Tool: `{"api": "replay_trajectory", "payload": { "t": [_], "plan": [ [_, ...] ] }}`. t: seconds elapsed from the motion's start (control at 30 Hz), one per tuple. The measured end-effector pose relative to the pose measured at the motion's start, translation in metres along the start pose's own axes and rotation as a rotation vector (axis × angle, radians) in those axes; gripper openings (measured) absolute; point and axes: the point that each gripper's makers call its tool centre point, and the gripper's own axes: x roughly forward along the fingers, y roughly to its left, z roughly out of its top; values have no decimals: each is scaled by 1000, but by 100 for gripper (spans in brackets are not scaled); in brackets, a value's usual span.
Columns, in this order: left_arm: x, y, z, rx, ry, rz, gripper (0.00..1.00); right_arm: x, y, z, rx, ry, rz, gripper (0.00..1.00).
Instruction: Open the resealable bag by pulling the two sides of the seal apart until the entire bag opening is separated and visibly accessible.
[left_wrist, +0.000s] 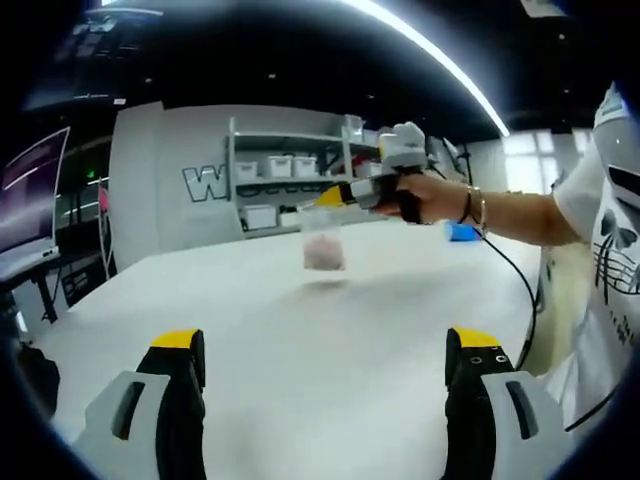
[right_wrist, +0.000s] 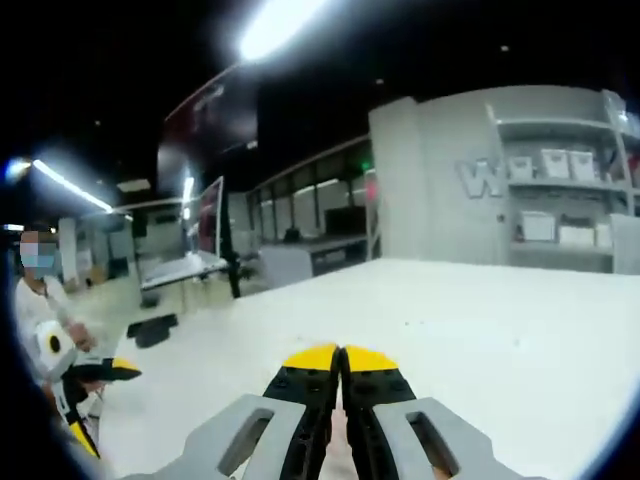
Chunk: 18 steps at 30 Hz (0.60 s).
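- The right gripper (left_wrist: 330, 197), held out level by a hand (left_wrist: 425, 195), pinched the bag (left_wrist: 323, 240) above the table (left_wrist: 300, 330).
- The left gripper (left_wrist: 325, 365) stood wide, holding nothing.

Ahead of my left tongs (left_wrist: 325, 372), the bag (left_wrist: 323, 238) looks like clear, thin plastic; the counter (left_wrist: 300, 330) beneath is smooth, matt white.

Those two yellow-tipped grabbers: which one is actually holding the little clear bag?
The right gripper, held in the person's hand. Its fingers are pinched shut on the top of the small clear resealable bag, which hangs above the white table. The left gripper is open, holding nothing.
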Motion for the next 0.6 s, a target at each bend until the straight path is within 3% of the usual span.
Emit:
{"api": "replay_trajectory", "payload": {
  "t": [0.6],
  "plan": [
    [4, 4, -3, -6, 6, 2, 99, 37, -25, 7, 0, 18, -29, 0]
  ]
}}
